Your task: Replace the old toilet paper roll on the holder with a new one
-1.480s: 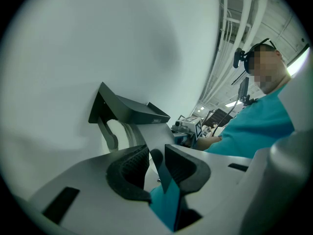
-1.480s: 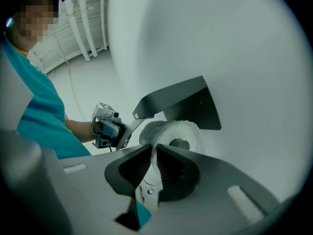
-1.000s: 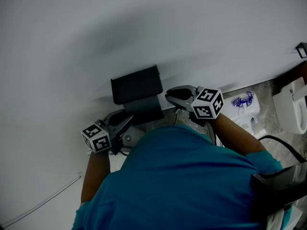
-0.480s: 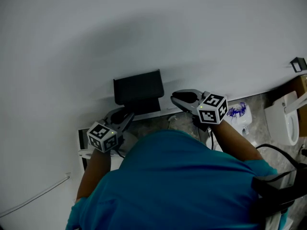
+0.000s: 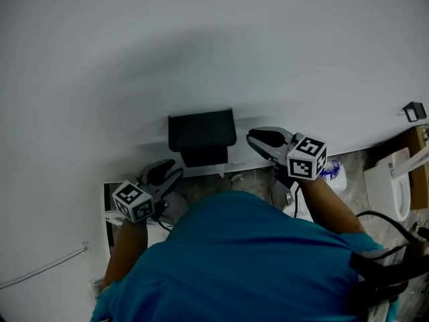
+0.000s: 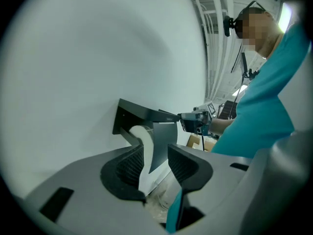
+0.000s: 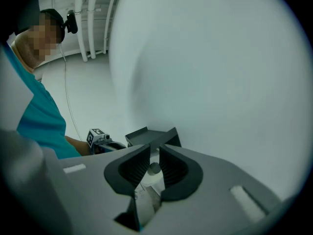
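Note:
The black wall holder (image 5: 201, 136) hangs on the pale wall. In the left gripper view a white paper roll (image 6: 137, 132) sits under its black cover (image 6: 164, 138), with a white strip hanging down from it. My left gripper (image 5: 166, 173) is below and left of the holder. Its jaws have just been opening and stand open; the strip shows in the gap, and the pads do not press on it. My right gripper (image 5: 260, 139) is level with the holder's right end. Only a narrow slit is left between its jaws, and through it the roll's end (image 7: 153, 169) shows.
A white toilet (image 5: 387, 180) stands at the far right. A white pack with blue print (image 5: 333, 172) lies on the stone floor beside my right arm. A thin cable (image 5: 40, 271) runs along the wall at lower left. A cardboard box (image 6: 195, 141) sits past the holder.
The left gripper has drawn back down and to the left from the holder, and its jaws have spread. The right gripper has risen a little beside the holder's right end.

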